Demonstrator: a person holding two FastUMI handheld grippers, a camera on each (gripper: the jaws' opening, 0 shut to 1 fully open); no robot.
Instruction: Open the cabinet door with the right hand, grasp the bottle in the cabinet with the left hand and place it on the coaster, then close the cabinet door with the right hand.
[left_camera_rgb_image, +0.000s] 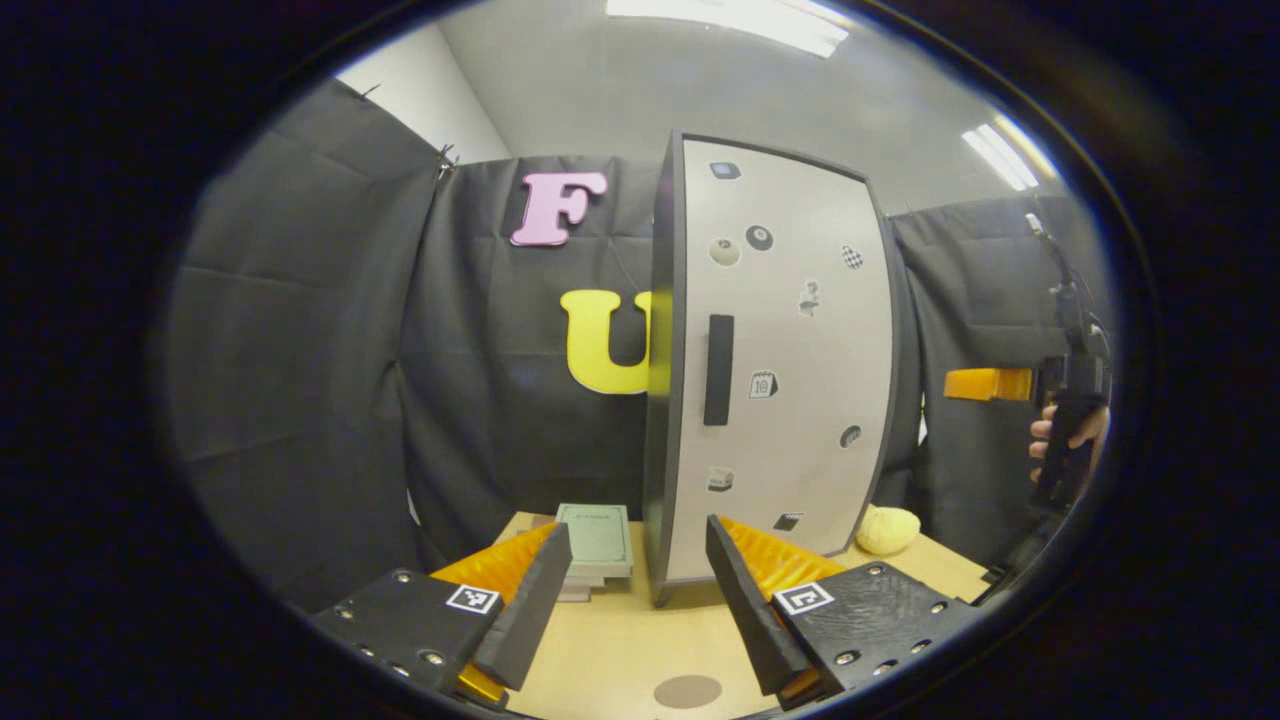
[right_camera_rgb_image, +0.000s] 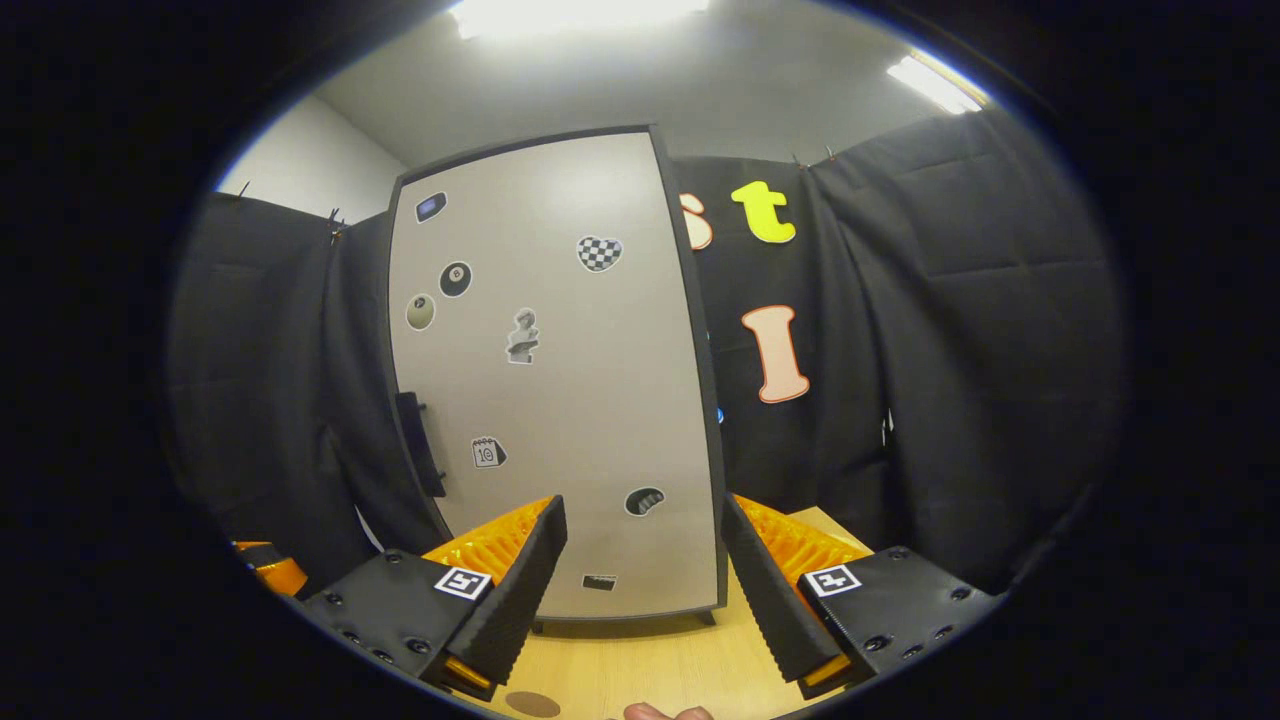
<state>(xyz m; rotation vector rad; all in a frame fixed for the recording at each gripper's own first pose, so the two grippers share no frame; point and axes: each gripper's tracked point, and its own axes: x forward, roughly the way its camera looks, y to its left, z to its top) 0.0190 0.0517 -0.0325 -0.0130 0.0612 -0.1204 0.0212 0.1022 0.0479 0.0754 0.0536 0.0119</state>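
While both views faced the cabinet (left_camera_rgb_image: 770, 370), found its door (right_camera_rgb_image: 550, 400) shut, pale grey in a dark frame, with a dark vertical handle (left_camera_rgb_image: 718, 370) near the left edge. Read "10" on a small calendar sticker (left_camera_rgb_image: 763, 384); made out 2 ball stickers, a checkered heart, a bust figure and several dark patches too small to identify. Could not see the bottle, hidden behind the closed door. Saw the brown round coaster (left_camera_rgb_image: 687, 691) on the wooden counter (left_camera_rgb_image: 610, 650) just ahead of the left hand-held gripper (left_camera_rgb_image: 640, 590), jaws wide apart and holding nothing. Noted the right hand-held gripper (right_camera_rgb_image: 645, 590) likewise spread wide and empty, facing the door. Spotted a green book (left_camera_rgb_image: 594, 538), its cover print unreadable, left of the cabinet, and a yellow rounded object (left_camera_rgb_image: 887, 529), partly cut off, right of it.
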